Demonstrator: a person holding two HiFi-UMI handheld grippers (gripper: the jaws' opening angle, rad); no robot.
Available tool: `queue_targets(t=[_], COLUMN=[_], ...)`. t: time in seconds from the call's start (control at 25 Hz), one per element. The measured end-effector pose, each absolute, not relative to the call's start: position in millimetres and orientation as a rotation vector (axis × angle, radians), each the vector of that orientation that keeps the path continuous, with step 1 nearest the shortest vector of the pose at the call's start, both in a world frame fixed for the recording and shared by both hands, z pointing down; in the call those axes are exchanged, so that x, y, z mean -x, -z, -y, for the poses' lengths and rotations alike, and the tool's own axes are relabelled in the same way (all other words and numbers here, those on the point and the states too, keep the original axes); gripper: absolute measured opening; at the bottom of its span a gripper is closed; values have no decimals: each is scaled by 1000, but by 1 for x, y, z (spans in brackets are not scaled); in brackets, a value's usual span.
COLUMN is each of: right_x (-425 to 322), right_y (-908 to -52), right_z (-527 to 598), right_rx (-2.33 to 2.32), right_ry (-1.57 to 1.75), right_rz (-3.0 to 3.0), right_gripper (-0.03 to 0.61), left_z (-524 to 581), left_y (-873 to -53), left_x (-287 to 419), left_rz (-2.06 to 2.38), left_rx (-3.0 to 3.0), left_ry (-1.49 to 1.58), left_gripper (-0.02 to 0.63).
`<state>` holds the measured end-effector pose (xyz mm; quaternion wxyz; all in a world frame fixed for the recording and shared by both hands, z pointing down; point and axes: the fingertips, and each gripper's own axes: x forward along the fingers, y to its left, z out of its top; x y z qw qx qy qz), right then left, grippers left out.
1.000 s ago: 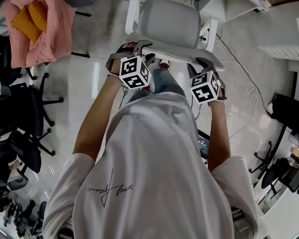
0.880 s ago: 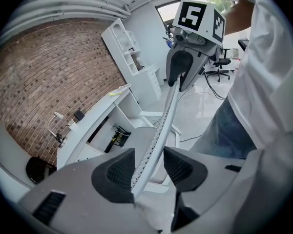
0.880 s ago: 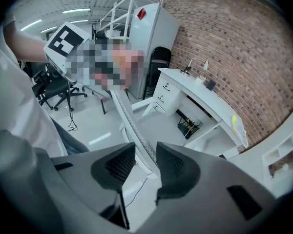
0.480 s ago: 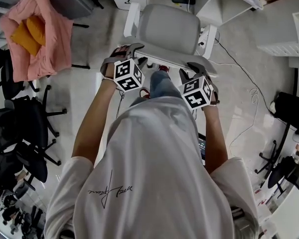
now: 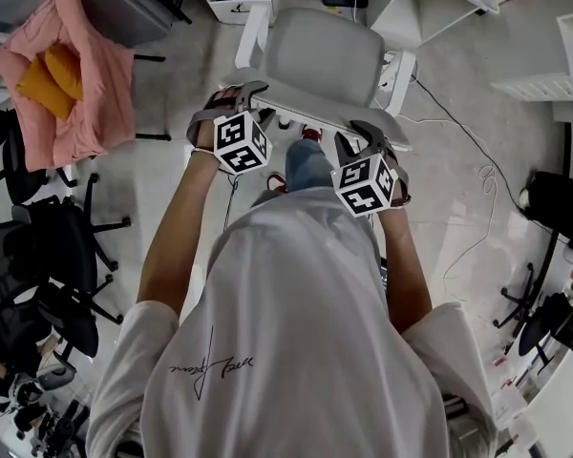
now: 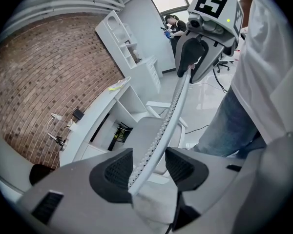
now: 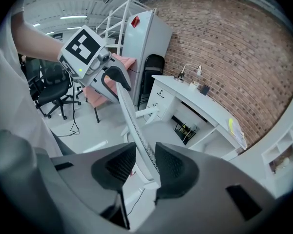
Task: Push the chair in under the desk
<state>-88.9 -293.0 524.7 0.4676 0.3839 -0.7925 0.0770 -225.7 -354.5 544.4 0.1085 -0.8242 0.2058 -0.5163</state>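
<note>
Nearer to the desk point(image 5: 422, 8) the chair point(image 5: 323, 53) is now found, shifted forward together with both grippers since the earlier frames. At the left, the left gripper point(image 6: 147, 168) is seen with its jaws just opened wide, and the backrest rim point(image 5: 310, 101) stands loose between the pads. In the middle, the seat is judged to lie mostly outside the desk, so most of the push is left. At the right, the right gripper point(image 7: 145, 165) is set fairly wide around the same rim, with no firm clamp.
</note>
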Motion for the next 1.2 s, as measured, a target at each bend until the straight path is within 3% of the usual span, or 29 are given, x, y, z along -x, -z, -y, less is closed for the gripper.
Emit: queue_targets(t=[1.2], right_x=[47], right_y=[-526], right_z=[325], right_rx=[-985], right_ry=[-198], right_rz=[1939], right_gripper=[156], left_z=[380], left_y=[-545], left_x=[186], left_rz=[-618], left_rx=[2399], left_ry=[1520], left_gripper=[200])
